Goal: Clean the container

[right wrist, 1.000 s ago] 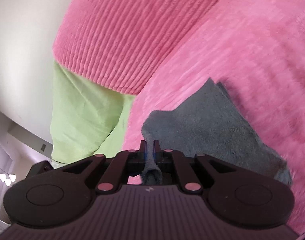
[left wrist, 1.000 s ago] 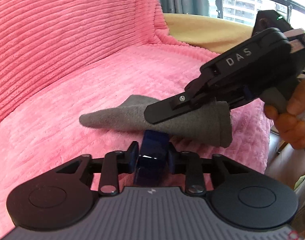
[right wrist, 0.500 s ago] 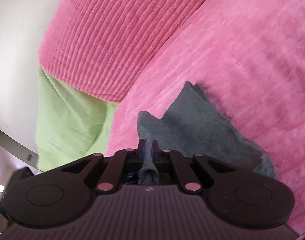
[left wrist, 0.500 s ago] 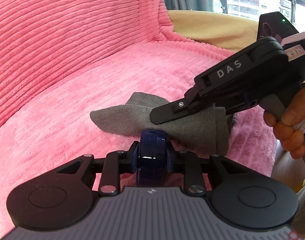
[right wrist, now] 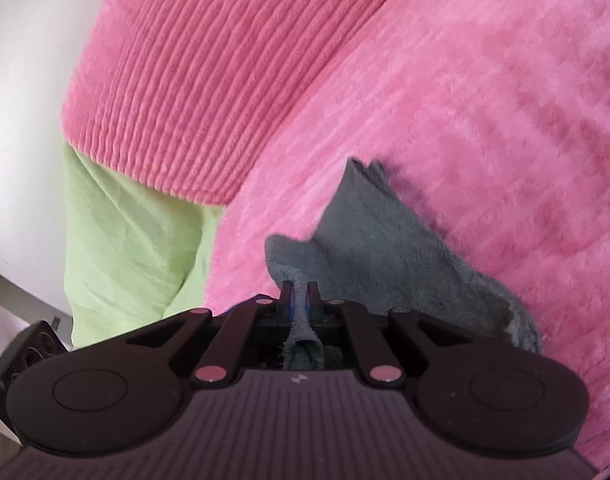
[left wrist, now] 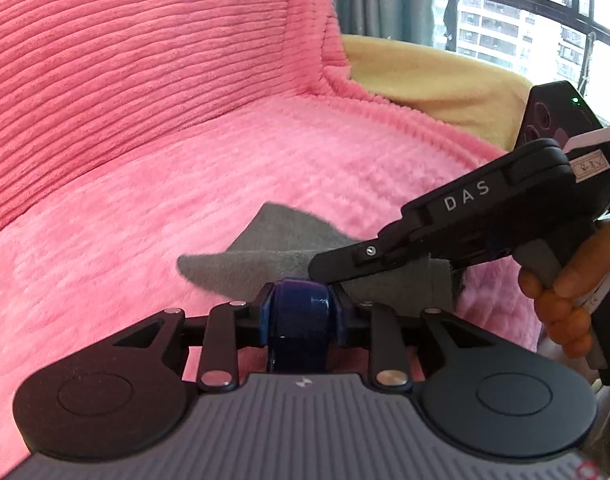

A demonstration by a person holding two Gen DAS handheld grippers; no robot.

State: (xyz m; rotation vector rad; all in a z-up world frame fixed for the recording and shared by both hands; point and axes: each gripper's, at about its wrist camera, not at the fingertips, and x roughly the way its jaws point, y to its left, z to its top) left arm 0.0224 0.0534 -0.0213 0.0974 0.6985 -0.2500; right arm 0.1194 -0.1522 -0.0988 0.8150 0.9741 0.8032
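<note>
Over the pink sofa cover [left wrist: 233, 184], the left gripper [left wrist: 297, 300] is clenched on a small dark blue container [left wrist: 299, 320], holding it near the camera. Just right of it, the right gripper [right wrist: 300, 292] pinches a fold of the grey cloth [right wrist: 385, 256], its jaws easing apart; the cloth's far end trails on the cover.

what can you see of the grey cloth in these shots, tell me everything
The grey fleecy cloth looks soft and napped, folded into loose layers with a pointed corner sticking up at its far end. Most of it lies draped on the pink ribbed plush sofa cover. A bunched strip of its near edge runs between the jaws of the right gripper, which are opening around it. In the left wrist view it spreads just behind the dark blue glossy container; whether they touch is unclear.
</note>
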